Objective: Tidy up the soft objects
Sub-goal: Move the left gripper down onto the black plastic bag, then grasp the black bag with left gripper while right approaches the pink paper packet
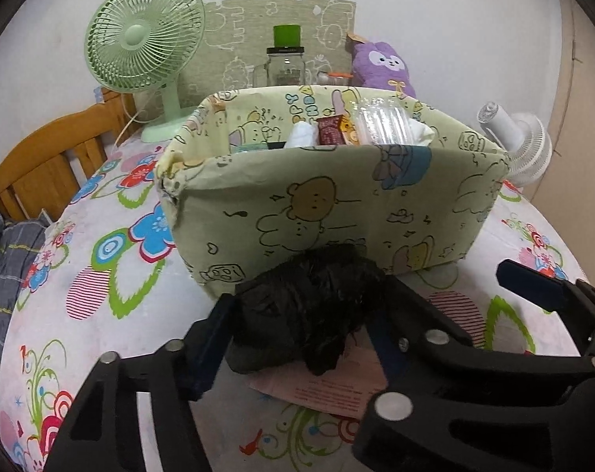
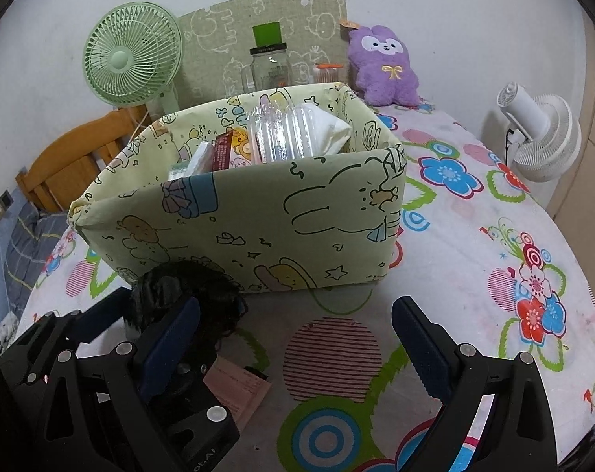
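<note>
Left tongs [image 1: 301, 338] clenched on a black bundle [image 1: 309, 306]; right tongs [image 2: 297, 334] released over bare cloth.

The bundle, crinkled and glossy, sits between the left pads, which press it from both sides, just short of the box [image 1: 328, 204] ahead; beneath it and the tongs lies a pink slip [image 1: 328, 389]. The box, pale green with cartoon animals, stands straight in front of both tongs and holds packets and a clear plastic pack [image 2: 281, 133]. The right tongs stand wide with nothing between them, beside the left tongs; the bundle shows at their left finger, on its outer side. Beyond the box are a green fan [image 1: 144, 39], a jar [image 1: 285, 67] and a purple plush [image 2: 384, 67]; a white fan [image 2: 541, 137] stands far right. All rest on a flowered cloth [image 2: 474, 236].
</note>
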Action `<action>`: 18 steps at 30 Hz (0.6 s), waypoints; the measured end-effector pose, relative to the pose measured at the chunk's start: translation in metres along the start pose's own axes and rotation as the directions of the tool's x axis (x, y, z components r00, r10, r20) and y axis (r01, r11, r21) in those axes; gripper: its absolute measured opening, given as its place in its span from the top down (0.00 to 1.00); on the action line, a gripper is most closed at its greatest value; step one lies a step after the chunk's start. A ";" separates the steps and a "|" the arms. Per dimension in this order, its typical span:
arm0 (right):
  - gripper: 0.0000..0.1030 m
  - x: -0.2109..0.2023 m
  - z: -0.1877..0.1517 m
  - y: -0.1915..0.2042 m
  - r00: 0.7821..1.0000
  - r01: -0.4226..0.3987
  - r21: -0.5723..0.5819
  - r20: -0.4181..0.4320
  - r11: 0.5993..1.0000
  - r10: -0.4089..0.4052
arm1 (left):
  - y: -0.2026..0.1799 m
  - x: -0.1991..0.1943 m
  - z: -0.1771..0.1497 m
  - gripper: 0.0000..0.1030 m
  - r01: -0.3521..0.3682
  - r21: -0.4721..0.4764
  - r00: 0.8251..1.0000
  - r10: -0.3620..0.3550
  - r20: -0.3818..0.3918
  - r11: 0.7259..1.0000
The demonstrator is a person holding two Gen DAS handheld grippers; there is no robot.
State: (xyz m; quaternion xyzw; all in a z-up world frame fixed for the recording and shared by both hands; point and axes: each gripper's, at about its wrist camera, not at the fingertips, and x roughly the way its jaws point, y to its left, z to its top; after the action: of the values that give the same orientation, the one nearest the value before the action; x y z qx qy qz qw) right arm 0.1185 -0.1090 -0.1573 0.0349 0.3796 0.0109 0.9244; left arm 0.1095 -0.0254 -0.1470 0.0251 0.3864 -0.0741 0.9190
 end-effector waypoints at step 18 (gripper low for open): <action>0.03 -0.014 -0.007 0.014 1.000 -0.018 -0.027 0.016 0.999 0.019 | 0.013 -0.018 -0.010 0.60 -0.001 -0.053 1.000 0.003 0.023 0.999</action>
State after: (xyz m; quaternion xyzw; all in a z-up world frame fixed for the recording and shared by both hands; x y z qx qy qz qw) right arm 0.1040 -0.0956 -0.1516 0.0263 0.3713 0.0240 0.9278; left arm 0.0920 -0.0096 -0.1413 0.0000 0.3777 -0.0631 0.9238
